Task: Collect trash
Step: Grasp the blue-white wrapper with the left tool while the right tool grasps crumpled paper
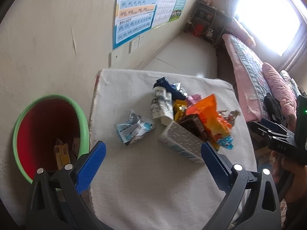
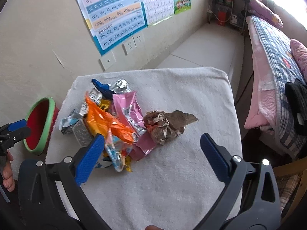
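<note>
On a white cloth-covered table (image 1: 145, 182) against a beige wall, I see a loose heap of trash. From my left wrist camera, my left gripper (image 1: 153, 151) hangs above the near part of the table with its blue-padded jaws spread wide and nothing between them. Just beyond it lies a crumpled light-blue wrapper (image 1: 134, 130), slightly apart from the main heap. To its right sits a white and grey carton (image 1: 180, 143), with an orange plastic bag (image 1: 209, 111) and a white tube-like package (image 1: 161, 103) piled against it. Left of the table stands a bin (image 1: 84, 122) with a green rim and red inside; some yellowish scraps lie at its bottom.

From my right wrist camera, my right gripper (image 2: 152, 142) is also wide open and empty, hovering over the cloth. Its left pad is close to the orange bag. A pink wrapper (image 2: 126, 105) lies beside the bag, and a crumpled brown paper wad (image 2: 165, 124) rests to the right of that. A bed with a checked quilt (image 2: 276, 57) runs along the right side.
</note>
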Demonstrator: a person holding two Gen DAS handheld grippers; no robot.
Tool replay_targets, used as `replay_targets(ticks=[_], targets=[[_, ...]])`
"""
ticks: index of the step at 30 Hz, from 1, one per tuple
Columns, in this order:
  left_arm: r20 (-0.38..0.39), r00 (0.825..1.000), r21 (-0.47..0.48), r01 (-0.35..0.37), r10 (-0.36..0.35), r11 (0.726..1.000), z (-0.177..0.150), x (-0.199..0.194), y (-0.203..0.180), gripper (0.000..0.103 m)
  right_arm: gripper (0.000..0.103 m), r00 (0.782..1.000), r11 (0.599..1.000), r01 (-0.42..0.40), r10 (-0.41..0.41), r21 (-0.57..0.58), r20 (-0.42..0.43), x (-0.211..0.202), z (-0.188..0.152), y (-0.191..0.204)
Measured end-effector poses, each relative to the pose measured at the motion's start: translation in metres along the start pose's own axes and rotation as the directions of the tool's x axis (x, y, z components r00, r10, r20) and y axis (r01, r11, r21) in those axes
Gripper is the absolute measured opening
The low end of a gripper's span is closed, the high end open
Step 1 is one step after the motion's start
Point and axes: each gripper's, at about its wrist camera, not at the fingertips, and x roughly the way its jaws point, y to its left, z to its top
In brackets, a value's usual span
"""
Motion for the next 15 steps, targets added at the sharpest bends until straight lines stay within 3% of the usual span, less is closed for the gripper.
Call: replay_targets(ticks=[15], targets=[[-0.113, 0.993, -0.012, -0.033, 0.031, 0.999, 0.011, 0.075, 0.028, 0.095, 0.098, 0.993, 0.997, 0.049, -0.044, 0.051, -0.106, 0.059, 0.002, -0.021]])
